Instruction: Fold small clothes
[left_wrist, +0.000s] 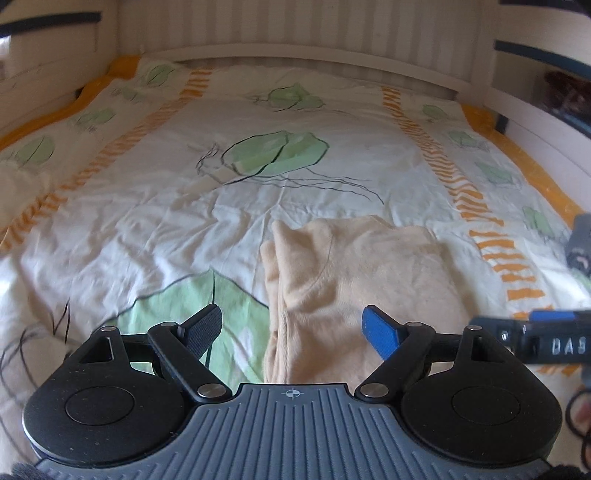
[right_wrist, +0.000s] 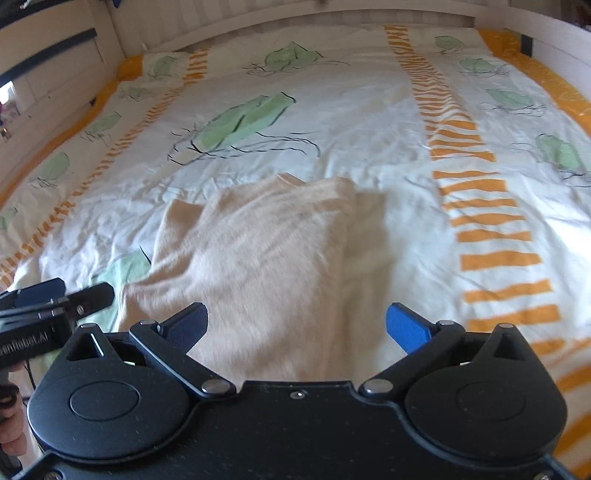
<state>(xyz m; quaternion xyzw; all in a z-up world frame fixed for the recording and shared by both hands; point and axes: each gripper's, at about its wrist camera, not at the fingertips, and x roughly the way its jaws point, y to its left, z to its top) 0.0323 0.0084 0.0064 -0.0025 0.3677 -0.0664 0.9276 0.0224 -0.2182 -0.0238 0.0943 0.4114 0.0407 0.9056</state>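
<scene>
A folded cream garment (left_wrist: 354, 280) lies on the bed cover (left_wrist: 177, 206), which is white with green leaf prints and orange striped bands, and creased around the cloth. In the left wrist view the garment sits just ahead of the left hand-held gripper (left_wrist: 293, 330), a little toward its blue finger; its layers show as stacked edges along its left side. The left hand-held gripper's jaws stand spread, a black finger (left_wrist: 201, 328) on one side and a blue finger (left_wrist: 380, 330) on the other, with nothing pinched between them; the pads are clear of the cloth. In the right wrist view the same garment (right_wrist: 258, 251) fills the middle, below and ahead of the right hand-held gripper (right_wrist: 297, 325), whose jaws are spread wide and likewise hold nothing. Each hand-held gripper shows at the edge of the other's view, the two side by side. A pale slatted headboard (left_wrist: 295, 26) closes the far end of the bed.
</scene>
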